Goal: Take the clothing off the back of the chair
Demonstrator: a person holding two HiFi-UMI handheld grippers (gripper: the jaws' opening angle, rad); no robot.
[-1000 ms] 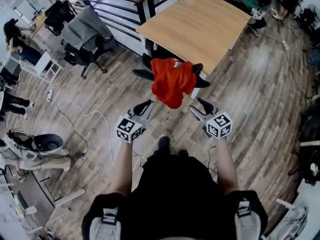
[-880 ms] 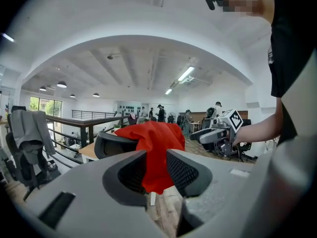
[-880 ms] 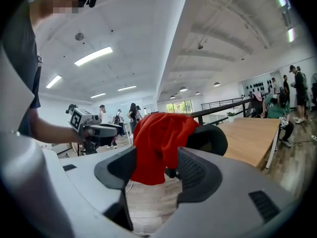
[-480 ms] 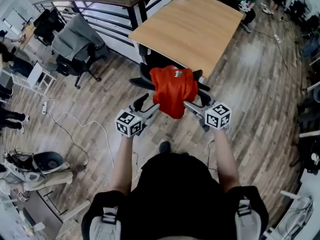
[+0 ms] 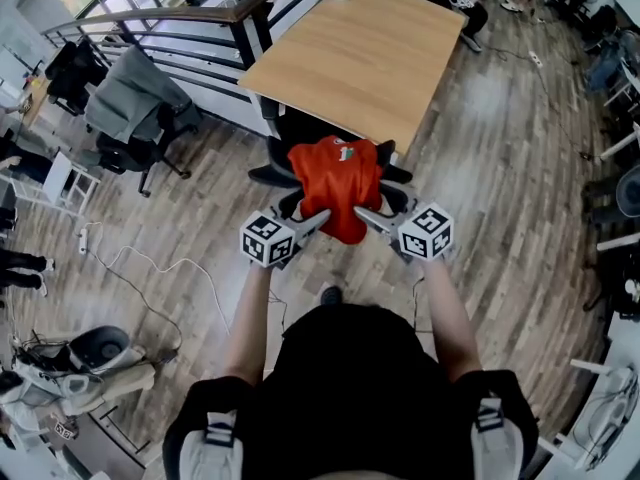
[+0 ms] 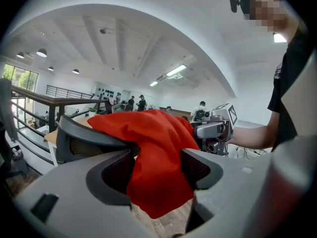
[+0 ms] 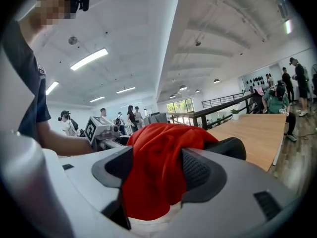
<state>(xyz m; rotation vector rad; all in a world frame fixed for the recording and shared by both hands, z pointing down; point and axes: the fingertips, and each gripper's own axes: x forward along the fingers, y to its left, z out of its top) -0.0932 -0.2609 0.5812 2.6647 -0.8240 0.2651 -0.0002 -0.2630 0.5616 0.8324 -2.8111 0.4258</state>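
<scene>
The left tool [image 6: 157, 155] stands as wide as it goes, its jaws having just been opening, while the right tool [image 7: 156, 157] is also wide, though its jaws have just been closing a little. Each has a fold of the red shirt [image 5: 335, 178] between its jaws, and neither seems to pinch it yet. The shirt hangs just ahead of both tools, draped over the top of the chair back [image 6: 79, 133]. It looks light, soft and limp, so it should bunch and sag and may snag on the chair. It is best pinched high, a thick fold in each tool. Beyond the chair lies the wooden bench [image 5: 350, 58]
</scene>
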